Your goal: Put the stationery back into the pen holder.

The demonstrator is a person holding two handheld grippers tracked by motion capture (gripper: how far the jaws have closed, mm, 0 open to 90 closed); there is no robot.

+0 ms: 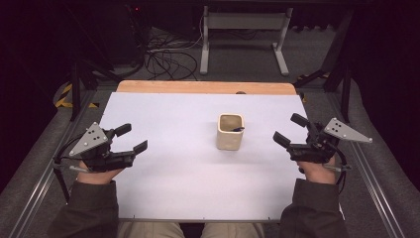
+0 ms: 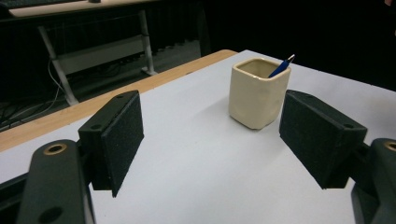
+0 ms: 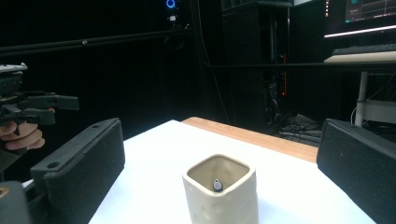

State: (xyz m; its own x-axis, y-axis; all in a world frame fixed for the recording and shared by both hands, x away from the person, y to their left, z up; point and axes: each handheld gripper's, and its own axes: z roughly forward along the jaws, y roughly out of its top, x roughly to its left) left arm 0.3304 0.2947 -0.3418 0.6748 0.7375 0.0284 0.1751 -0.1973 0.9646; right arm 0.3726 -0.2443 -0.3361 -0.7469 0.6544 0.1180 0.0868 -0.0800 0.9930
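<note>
White sheet covers the bench (image 1: 188, 173), w/ a strip of bare wood left along the far edge beyond the cup. Room is dark all round. On the floor past that far edge, behind the cup, stands a white metal frame (image 1: 243, 29) w/ a tangle of cables (image 1: 166, 62) to its left. Grey carpeted floor and metal rails run down both sides of the bench. In the right gripper view a lit monitor (image 3: 362, 14) sits high up, far behind the cup.

Cream square ceramic cup (image 1: 230, 131) stands upright on the sheet, slightly right of centre. A blue pen (image 2: 281, 66) stands in it, leaning on the rim, tip poking just above.

Left gripper (image 1: 131, 139) is well to the left of the cup, near the sheet's left edge, held in the person's hand above the surface. Its fingers (image 2: 119, 140) are spread wide, nothing between the pads, touching nothing; cup lies ahead of them, apart.

Right gripper (image 1: 290, 130) is near to the right of the cup, at the sheet's right edge. Its fingers (image 3: 84, 161) are spread wide too, empty; cup sits ahead in line w/ the gap, not touched.
</note>
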